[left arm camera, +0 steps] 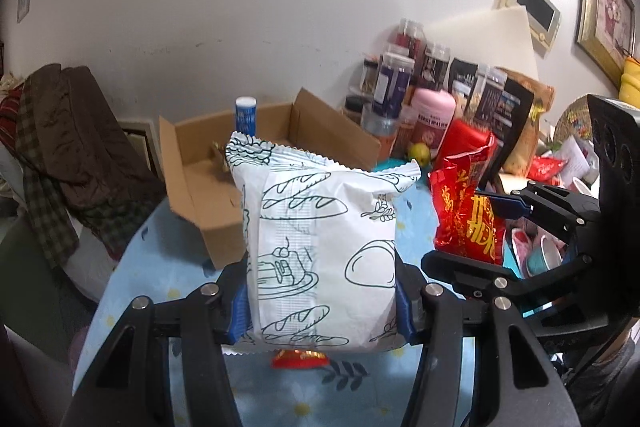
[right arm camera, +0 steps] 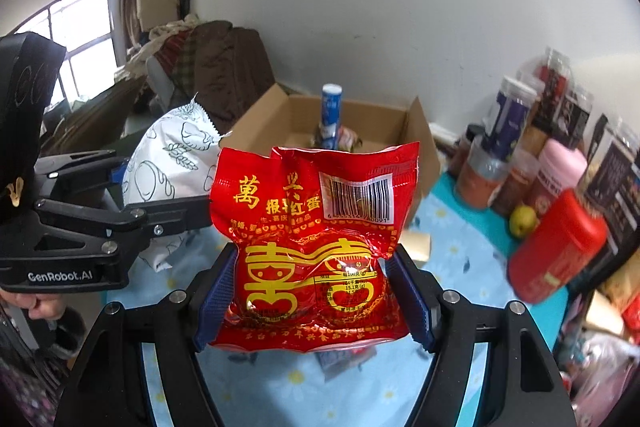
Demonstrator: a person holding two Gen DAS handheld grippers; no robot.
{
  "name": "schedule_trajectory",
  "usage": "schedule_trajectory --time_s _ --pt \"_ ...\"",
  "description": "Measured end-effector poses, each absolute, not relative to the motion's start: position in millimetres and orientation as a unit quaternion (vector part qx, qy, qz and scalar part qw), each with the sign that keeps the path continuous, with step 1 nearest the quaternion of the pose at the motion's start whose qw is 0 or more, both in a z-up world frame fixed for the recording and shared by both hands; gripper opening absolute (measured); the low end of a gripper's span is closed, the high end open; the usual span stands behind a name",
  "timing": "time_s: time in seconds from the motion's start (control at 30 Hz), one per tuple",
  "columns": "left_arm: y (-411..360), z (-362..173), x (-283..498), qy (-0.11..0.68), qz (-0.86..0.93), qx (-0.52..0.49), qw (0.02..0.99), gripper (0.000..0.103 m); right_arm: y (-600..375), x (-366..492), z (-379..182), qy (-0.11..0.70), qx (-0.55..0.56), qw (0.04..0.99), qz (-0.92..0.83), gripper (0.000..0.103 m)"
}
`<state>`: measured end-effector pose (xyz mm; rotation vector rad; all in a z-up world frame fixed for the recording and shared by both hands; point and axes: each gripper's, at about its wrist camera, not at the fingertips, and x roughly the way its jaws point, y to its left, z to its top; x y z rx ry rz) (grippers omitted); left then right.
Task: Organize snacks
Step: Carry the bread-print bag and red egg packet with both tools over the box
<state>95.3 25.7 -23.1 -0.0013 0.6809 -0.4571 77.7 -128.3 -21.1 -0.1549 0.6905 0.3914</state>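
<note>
**Both grippers loaded, box ahead**

L gripper (left arm camera: 322, 301) clamps white bread packet (left arm camera: 320, 247) upright btwn its pads. R gripper (right arm camera: 314, 301) grips red snack pouch (right arm camera: 312, 247) likewise. Both held above blue tablecloth (left arm camera: 160, 259), w/ open cardboard box (right arm camera: 372, 123) just beyond.

Floral tablecloth (left arm camera: 160, 267), cardboard box (left arm camera: 200, 163), jars (left arm camera: 390, 87)

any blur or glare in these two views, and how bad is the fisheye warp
Left wrist view: white bread packet sharp, picture frame bowed by warp. Right wrist view: red packet sharp with slight foil glare, red canister blurred, window blown out.
</note>
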Motion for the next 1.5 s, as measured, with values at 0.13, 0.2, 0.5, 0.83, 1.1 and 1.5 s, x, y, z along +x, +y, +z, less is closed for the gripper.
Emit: schedule_trajectory --time_s 0.13,0.2,0.5,0.83,1.1,1.5 --pt "26 -14 104 0.32 -0.225 -0.004 0.92 0.055 -129 93 -8 0.324 -0.072 0.923 0.194 0.073" --pt "27 -11 108 0.316 -0.226 -0.004 0.921 0.055 -128 98 -3 0.317 -0.074 0.926 0.193 0.073" --pt "35 5 141 0.295 -0.209 -0.009 0.933 0.055 -120 133 23 0.283 -0.089 0.935 0.195 0.074" --pt "42 15 184 0.282 -0.192 -0.009 0.94 0.055 -108 178 31 0.277 -0.082 0.933 0.216 0.074" --pt "43 3 227 0.3 -0.188 -0.014 0.935 0.055 -110 216 20 0.288 -0.068 0.927 0.23 0.074" --pt "34 -38 291 0.35 -0.181 0.001 0.919 0.055 -113 276 -24 0.331 -0.057 0.918 0.213 0.074"
